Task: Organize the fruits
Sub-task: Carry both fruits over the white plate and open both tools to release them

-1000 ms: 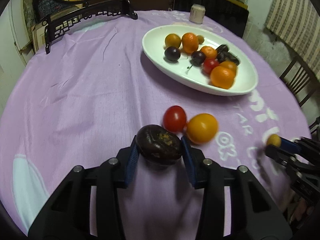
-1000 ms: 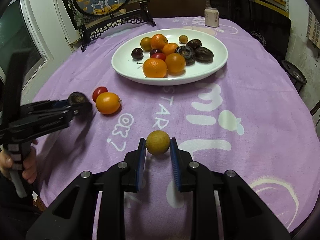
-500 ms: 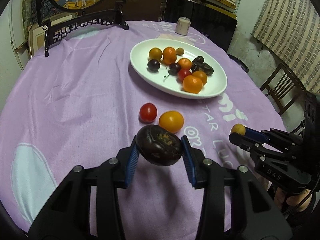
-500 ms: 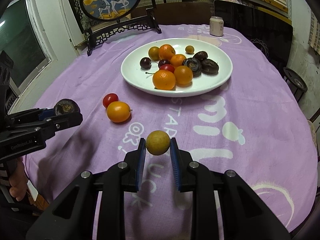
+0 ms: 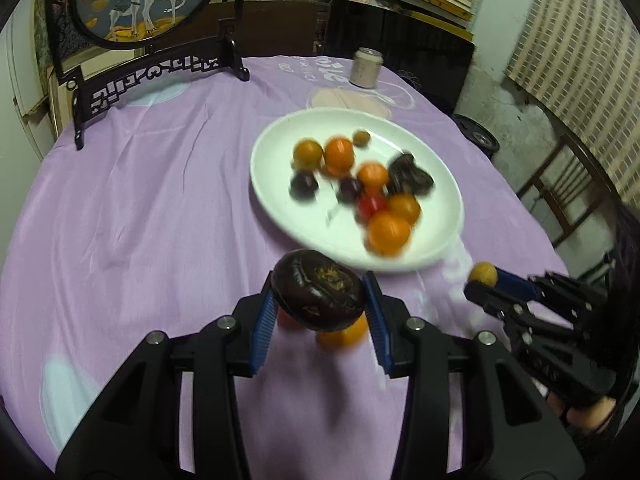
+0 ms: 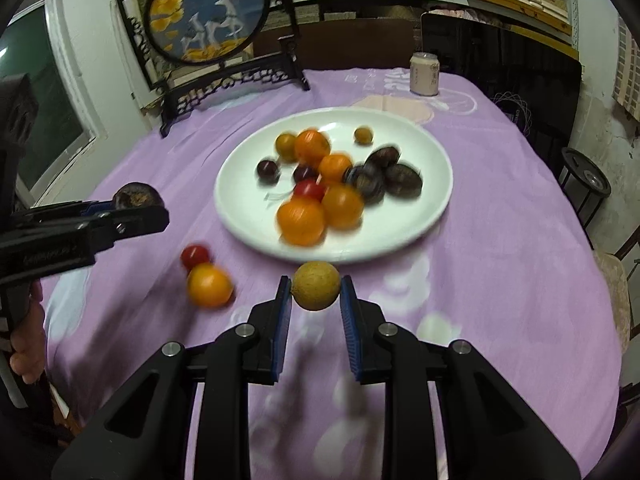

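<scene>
My left gripper (image 5: 319,307) is shut on a dark wrinkled passion fruit (image 5: 318,290), held above the purple cloth just short of the white plate (image 5: 276,208). My right gripper (image 6: 316,296) is shut on a small tan round fruit (image 6: 316,285), also near the plate's (image 6: 236,216) front rim. The plate holds several oranges, dark plums and a red tomato. On the cloth lie a red tomato (image 6: 195,255) and an orange fruit (image 6: 209,285), left of the right gripper. In the left wrist view the orange fruit (image 5: 342,334) shows partly under the passion fruit.
A framed round deer picture on a dark carved stand (image 6: 208,20) rises at the table's far left. A pale can (image 6: 425,73) stands at the far edge. Wooden chairs (image 5: 568,196) sit to the right of the table. A hand (image 6: 26,344) holds the left gripper's handle.
Both grippers rose and moved toward the plate with their fruits held. The tomato and orange fruit on the cloth now sit under and behind the left gripper's tips.
</scene>
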Motion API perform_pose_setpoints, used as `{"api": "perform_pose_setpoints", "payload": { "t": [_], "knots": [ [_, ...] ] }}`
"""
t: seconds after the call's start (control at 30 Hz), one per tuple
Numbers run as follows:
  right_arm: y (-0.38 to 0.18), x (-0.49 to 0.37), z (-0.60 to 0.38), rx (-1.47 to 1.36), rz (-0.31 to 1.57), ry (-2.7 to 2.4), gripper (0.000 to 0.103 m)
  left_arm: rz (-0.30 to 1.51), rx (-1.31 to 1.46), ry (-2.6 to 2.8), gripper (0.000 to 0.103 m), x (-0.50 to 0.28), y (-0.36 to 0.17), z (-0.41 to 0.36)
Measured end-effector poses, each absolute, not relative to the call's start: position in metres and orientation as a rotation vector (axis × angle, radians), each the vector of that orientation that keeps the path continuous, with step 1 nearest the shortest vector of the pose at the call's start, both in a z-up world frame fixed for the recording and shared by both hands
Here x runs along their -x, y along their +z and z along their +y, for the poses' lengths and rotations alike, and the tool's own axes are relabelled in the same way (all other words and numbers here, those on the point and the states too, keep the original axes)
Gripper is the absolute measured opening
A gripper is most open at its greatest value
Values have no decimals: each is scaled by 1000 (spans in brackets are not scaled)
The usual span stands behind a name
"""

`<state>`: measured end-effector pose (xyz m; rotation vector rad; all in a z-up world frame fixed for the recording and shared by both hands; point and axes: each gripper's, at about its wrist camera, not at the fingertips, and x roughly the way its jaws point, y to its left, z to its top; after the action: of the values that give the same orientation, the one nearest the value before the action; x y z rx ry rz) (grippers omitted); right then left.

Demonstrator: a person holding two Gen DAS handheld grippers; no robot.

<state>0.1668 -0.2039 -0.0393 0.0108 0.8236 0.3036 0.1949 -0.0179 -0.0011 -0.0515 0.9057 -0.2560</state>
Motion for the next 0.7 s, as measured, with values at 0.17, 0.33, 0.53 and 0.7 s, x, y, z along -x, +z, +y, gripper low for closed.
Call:
{"api": "perform_pose_setpoints", "payload": {
  "t": [0.17,0.33,0.53,0.7],
  "knots": [
    [-35,-229,-206,24,829,261,25,952,37,-194,42,-269,-7,-31],
    [-51,-265,-220,25,871,186,25,988,14,-181,42,-311,-21,-47],
    [-61,-279,-222,37,873,173,29,1007,-4,-181,43,-329,-33,-56],
    [-47,-265,-223,62,829,152,54,937,-11,-173,65,-318,-17,-52]
  ]
}}
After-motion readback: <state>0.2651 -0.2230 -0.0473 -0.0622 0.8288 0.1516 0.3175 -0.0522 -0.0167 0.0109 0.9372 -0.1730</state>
